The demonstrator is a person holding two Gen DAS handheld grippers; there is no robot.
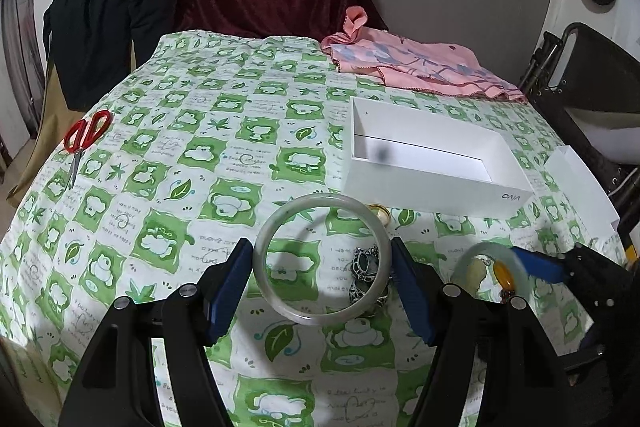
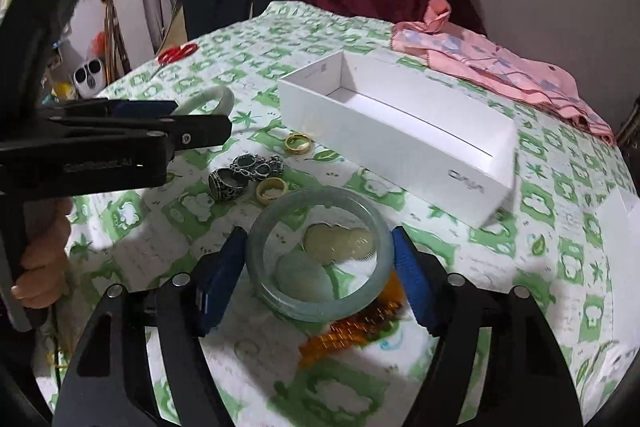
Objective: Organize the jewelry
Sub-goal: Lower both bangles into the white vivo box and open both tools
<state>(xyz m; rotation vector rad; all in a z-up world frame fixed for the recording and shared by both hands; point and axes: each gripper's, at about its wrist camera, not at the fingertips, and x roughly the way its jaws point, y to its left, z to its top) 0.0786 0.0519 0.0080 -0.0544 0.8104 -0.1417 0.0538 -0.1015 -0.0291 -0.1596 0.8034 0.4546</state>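
Each gripper's fingers (image 1: 412, 291) pinch a bangle (image 1: 322, 259).

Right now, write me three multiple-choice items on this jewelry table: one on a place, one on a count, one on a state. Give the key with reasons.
1. Where do the red scissors lie?
A. On the tablecloth, far left of the white box
B. Inside the white box
C. On the pink cloth

2. How many bangles are gripped?
A. None
B. One
C. Two

3. What state is the white box in?
A. Lid on
B. Open, no jewelry visible inside
C. Open, full of rings

Key:
1. A: they rest on the green-patterned tablecloth near its left edge, apart from the box.
2. C: the left gripper clamps a pale bangle, and the right gripper clamps a greenish bangle.
3. B: its top is open, and the visible interior shows only white floor.
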